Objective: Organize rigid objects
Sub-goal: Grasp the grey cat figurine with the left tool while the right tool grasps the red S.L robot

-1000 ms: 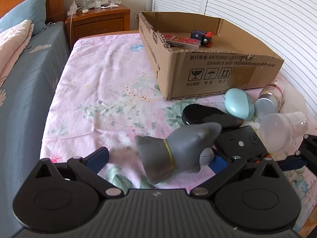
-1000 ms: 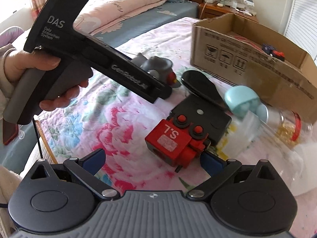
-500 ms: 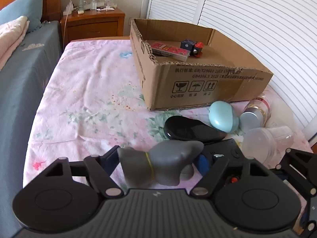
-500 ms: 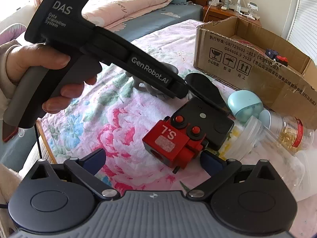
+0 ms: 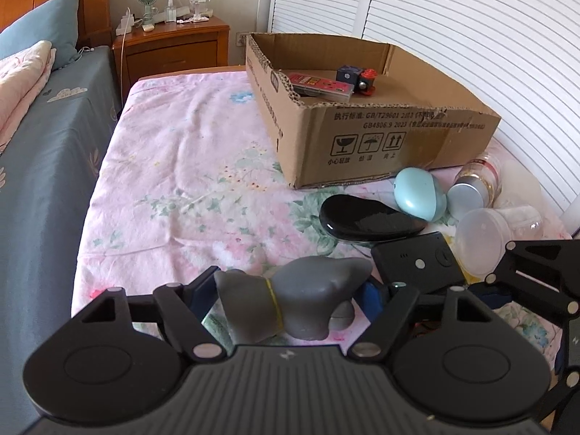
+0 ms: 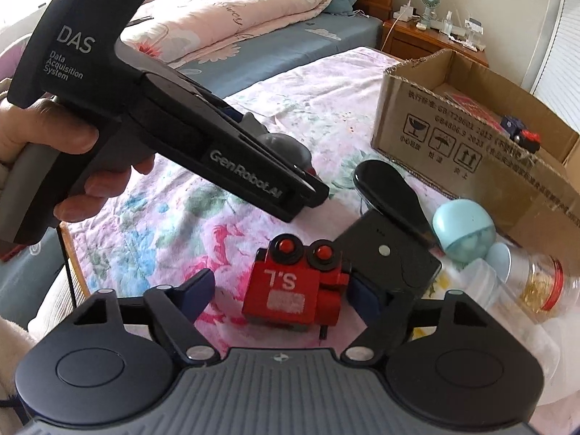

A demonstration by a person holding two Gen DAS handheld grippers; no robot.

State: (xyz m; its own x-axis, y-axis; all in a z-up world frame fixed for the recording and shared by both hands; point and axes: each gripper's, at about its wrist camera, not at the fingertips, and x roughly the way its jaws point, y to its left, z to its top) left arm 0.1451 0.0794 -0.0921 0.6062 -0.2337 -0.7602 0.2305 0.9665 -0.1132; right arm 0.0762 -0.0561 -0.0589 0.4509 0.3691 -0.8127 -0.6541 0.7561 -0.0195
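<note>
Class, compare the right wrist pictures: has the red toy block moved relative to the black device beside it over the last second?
No. The red toy block sits against the same corner of the black device; only the right hand-held gripper has closed in around it.

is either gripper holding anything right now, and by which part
The left gripper is shut on the grey toy, pads at its two ends. The right gripper holds nothing: it is open around the red train.

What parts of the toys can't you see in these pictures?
- Gray toy: underside hidden by the left hand-held gripper, left wrist view; mostly hidden behind it in the right view.
- Red toy train: front hidden between the right hand-held gripper fingers.
- Cardboard box: floor hidden by its near wall.
- Clear jar: blurred at the right view's edge.
</note>
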